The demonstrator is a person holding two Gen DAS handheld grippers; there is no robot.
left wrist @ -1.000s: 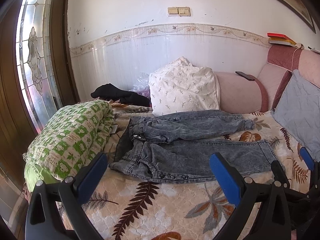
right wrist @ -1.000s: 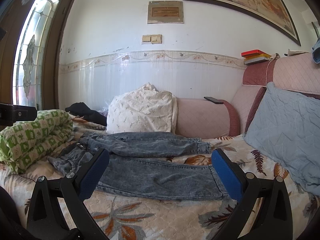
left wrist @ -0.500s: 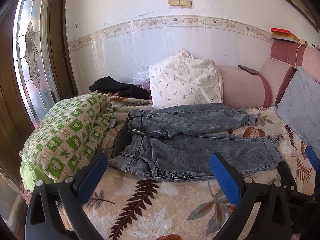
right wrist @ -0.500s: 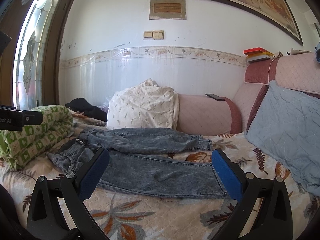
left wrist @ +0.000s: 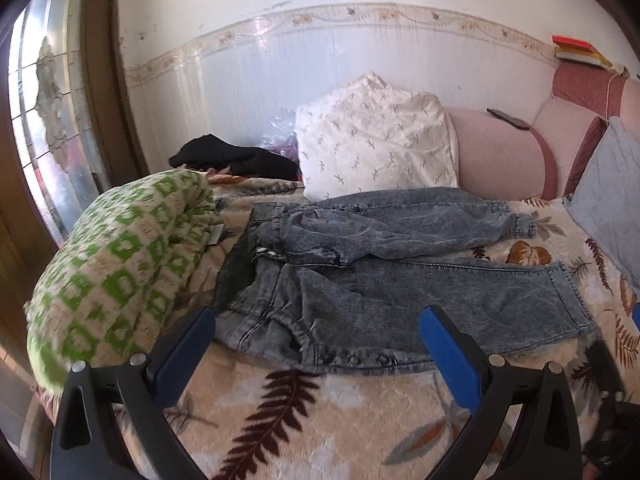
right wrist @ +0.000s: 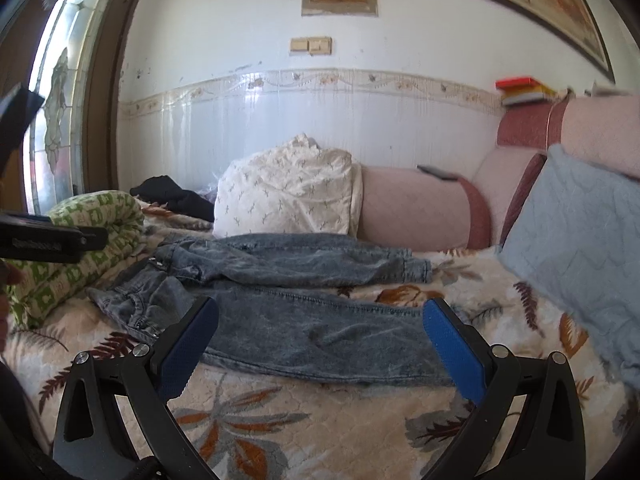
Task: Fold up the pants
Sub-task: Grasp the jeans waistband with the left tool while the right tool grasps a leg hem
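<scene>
Grey-blue washed jeans (left wrist: pixel 384 272) lie spread on a leaf-patterned bed cover (left wrist: pixel 280 412), waistband to the left, both legs running right, the far leg slightly crumpled. My left gripper (left wrist: pixel 316 344) hovers open just in front of the waistband's near edge, nothing between its blue pads. In the right wrist view the same jeans (right wrist: pixel 296 300) lie ahead. There my right gripper (right wrist: pixel 320 336) is open and empty over the near leg's front edge. Part of the left gripper's body (right wrist: pixel 48 240) shows at that view's left edge.
A rolled green-and-white quilt (left wrist: pixel 116 260) lies left of the jeans. A white pillow (left wrist: pixel 376 144) and pink bolster (left wrist: pixel 500 156) with a phone (left wrist: pixel 508 118) on it line the back wall. A grey-blue cushion (right wrist: pixel 580 248) leans at the right. Dark clothing (left wrist: pixel 236 158) sits back left.
Both grippers have moved forward toward the jeans, which now look larger in each view. Both stay open. The jeans have not moved.
</scene>
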